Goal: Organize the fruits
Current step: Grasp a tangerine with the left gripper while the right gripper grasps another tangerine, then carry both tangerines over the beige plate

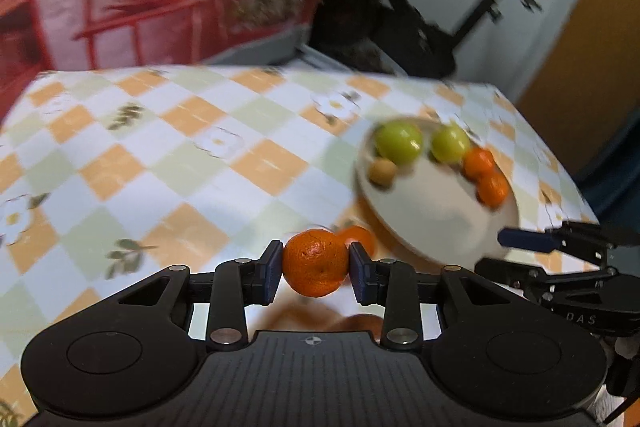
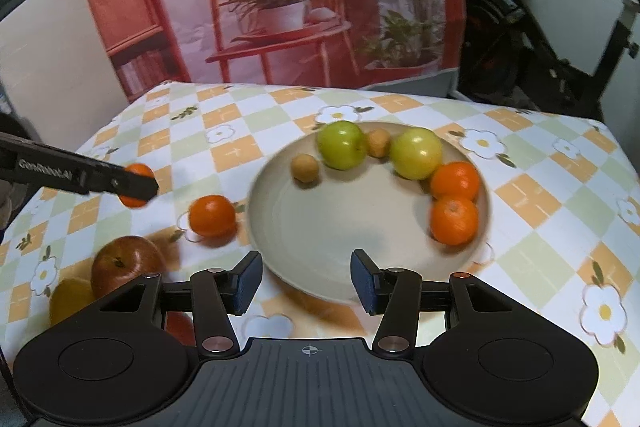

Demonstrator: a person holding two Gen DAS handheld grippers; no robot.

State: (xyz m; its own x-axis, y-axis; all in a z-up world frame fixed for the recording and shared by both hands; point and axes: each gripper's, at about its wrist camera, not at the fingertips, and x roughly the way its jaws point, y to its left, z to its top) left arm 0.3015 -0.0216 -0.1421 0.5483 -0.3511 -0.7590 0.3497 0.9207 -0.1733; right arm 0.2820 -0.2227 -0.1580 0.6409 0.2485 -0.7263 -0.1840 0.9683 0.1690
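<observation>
Lettering "GenRobot.AI" readable on the side of the left gripper (image 2: 138,187) in the right wrist view; "DAS" partly legible on the right gripper (image 1: 504,251) at 4 o'clock in the left wrist view.

Left gripper clenched on a mandarin (image 1: 315,264), both blue pads pressed to its sides, fruit lifted clear of the checked floral tablecloth (image 1: 180,155). Second loose mandarin (image 2: 212,215) on the cloth just beside the plate's 9 o'clock edge.

Right gripper (image 2: 306,281) released, nothing between the pads, hanging over the near rim of the beige plate (image 2: 320,227). On the plate: two green apples (image 2: 342,145), two small tan fruits (image 2: 305,168), two mandarins (image 2: 455,221) at 3 o'clock.

Only in the right wrist view: red apple (image 2: 124,261) and a yellow fruit (image 2: 70,297) at 8 o'clock, partly hidden by the gripper body.

Behind the table: printed backdrop (image 2: 280,7) with red chair and potted plants; exercise bike (image 1: 420,19) at 1 o'clock.
</observation>
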